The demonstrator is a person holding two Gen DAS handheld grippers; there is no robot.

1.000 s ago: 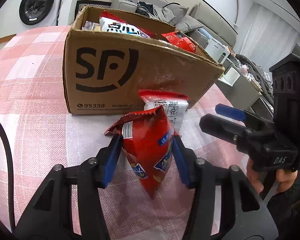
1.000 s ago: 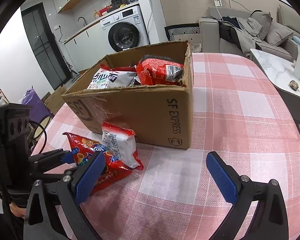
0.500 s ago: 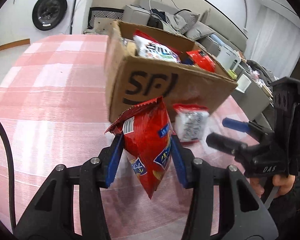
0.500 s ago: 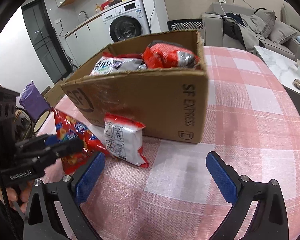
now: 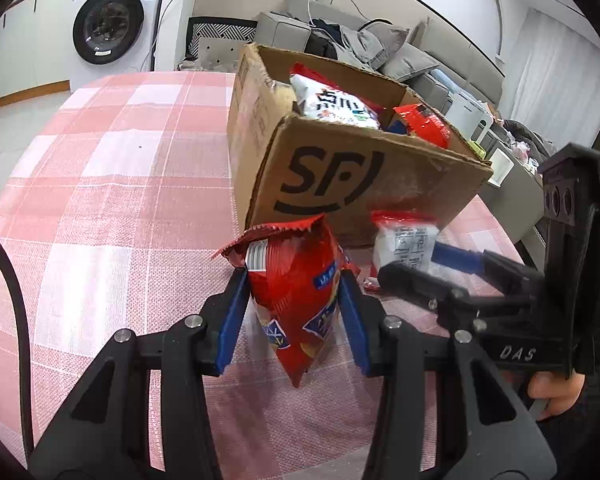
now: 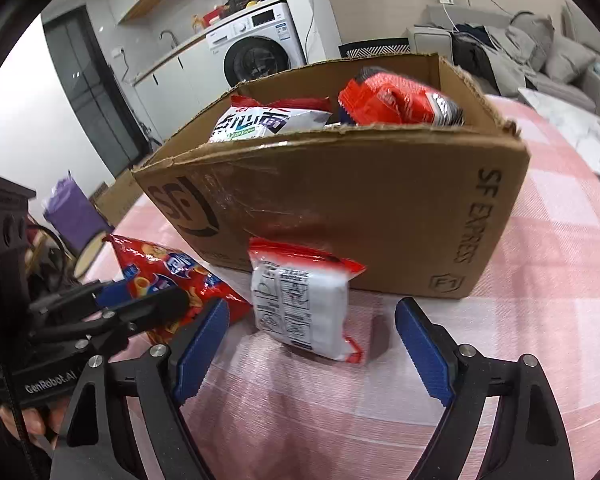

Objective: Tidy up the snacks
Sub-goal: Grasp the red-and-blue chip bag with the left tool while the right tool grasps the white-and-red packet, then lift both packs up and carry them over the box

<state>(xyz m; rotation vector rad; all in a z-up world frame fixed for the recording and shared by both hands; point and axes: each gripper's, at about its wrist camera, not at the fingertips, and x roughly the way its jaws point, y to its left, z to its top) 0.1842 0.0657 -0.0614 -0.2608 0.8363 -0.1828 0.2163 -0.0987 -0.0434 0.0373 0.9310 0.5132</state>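
Pink checked tablecloth [image 5: 100, 184], cardboard box [image 5: 340, 184] with snacks, left gripper [image 5: 294, 304] clamped on red chip bag [image 5: 296, 292], right gripper [image 6: 312, 344] wide open around white packet [image 6: 300, 304], not touching.

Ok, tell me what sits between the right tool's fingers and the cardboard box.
The white snack packet, seen in the right wrist view, leaning against the cardboard box ahead of the open right tool.

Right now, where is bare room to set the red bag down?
Bare pink checked tablecloth lies left of the brown cardboard box. Crowded: the box front, where the white snack packet stands between the open right gripper fingers. The left gripper holds the red crisp bag.
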